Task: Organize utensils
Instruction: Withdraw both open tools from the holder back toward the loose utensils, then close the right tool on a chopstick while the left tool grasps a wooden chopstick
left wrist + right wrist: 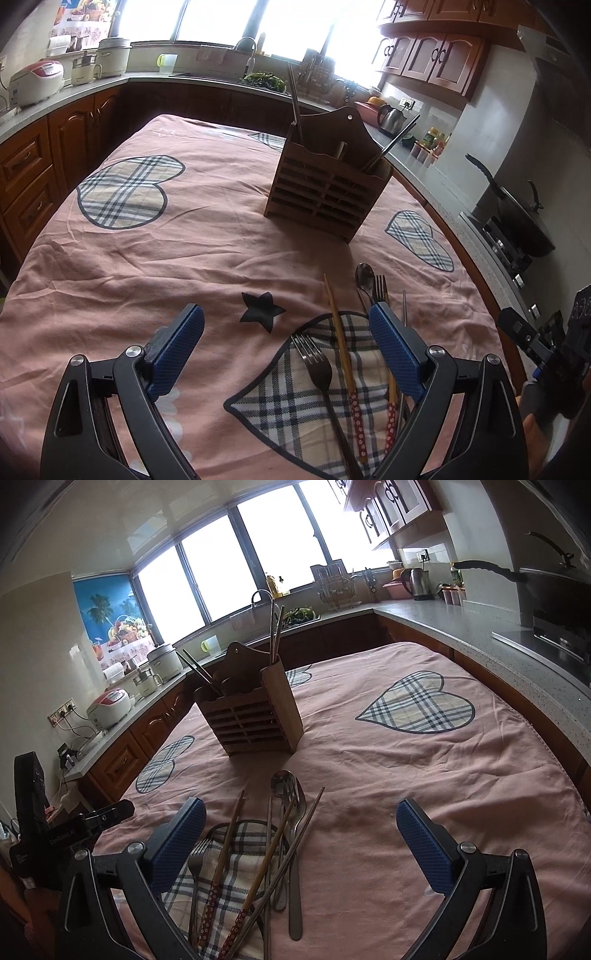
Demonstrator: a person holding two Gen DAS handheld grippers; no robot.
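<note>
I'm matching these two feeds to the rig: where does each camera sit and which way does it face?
Left wrist: on the left gripper, open, facing the wooden caddy; the other gripper shows at far right.
Right wrist: on the right gripper, open, facing the same caddy; the other gripper shows at far left.
Shared: caddy, pink tablecloth, loose spoon.

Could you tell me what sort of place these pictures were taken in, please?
A home kitchen, most likely: brown wooden cabinets line the walls, a curved metal sink tap stands under the windows, and a white and red rice cooker and a steel electric kettle sit on the grey counter.
</note>
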